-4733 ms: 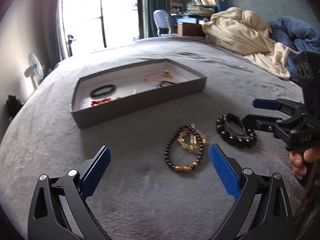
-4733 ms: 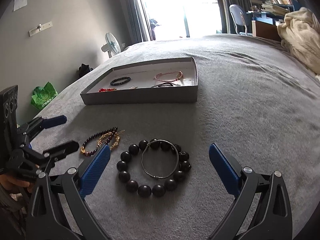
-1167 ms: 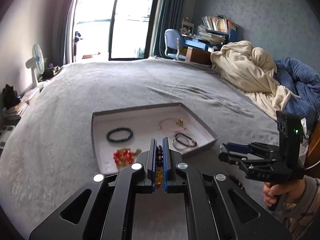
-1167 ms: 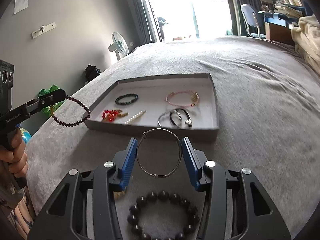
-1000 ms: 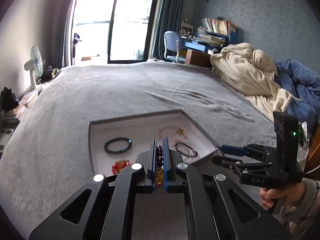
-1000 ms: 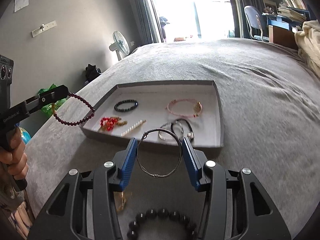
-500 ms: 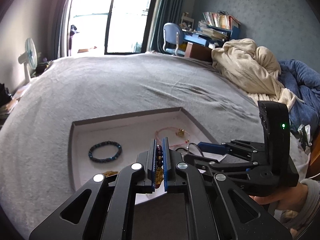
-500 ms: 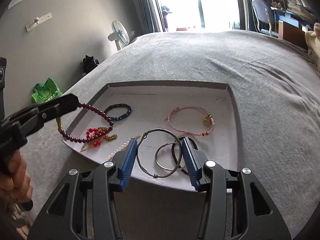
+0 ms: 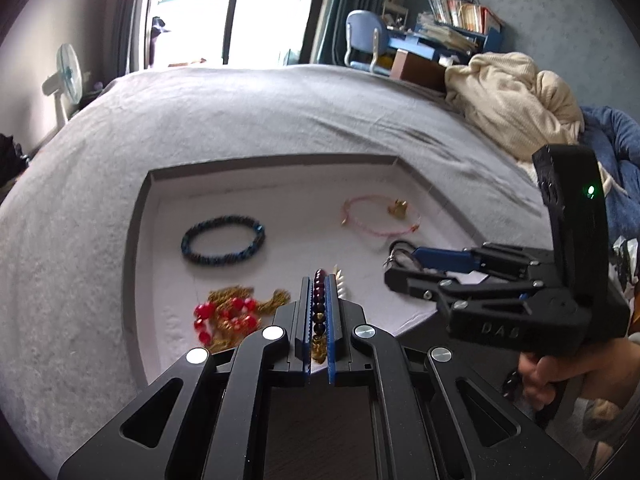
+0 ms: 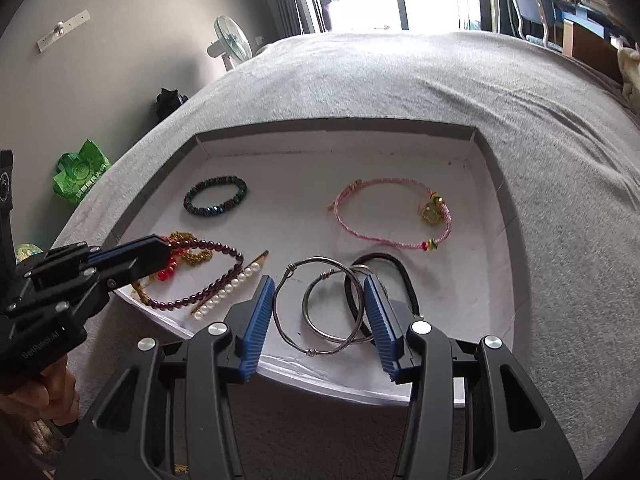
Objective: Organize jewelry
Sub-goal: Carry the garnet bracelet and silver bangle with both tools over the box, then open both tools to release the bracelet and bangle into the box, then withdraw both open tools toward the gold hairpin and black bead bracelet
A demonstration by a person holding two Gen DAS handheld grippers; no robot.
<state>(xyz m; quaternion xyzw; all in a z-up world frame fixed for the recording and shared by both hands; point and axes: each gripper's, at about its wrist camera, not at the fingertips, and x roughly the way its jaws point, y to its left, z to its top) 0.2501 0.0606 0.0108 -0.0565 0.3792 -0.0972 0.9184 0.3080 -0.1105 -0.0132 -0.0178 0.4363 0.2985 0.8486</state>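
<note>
A grey tray with a white floor lies on the bed. My left gripper is shut on a dark red bead bracelet, which hangs over the tray's near left part. My right gripper is shut on a thin silver bangle, held across its width just above the tray's near edge. In the tray lie a dark blue bead bracelet, a pink cord bracelet, red and gold beads, a pearl clip, a smaller silver ring and a black band.
The grey bed cover stretches behind the tray. A beige blanket is heaped at the back right. A fan and a green bag stand by the left wall.
Both grippers have moved forward and down over the tray with their pieces. The red bracelet now hangs low over the tray floor, and the bangle is above the near edge.
</note>
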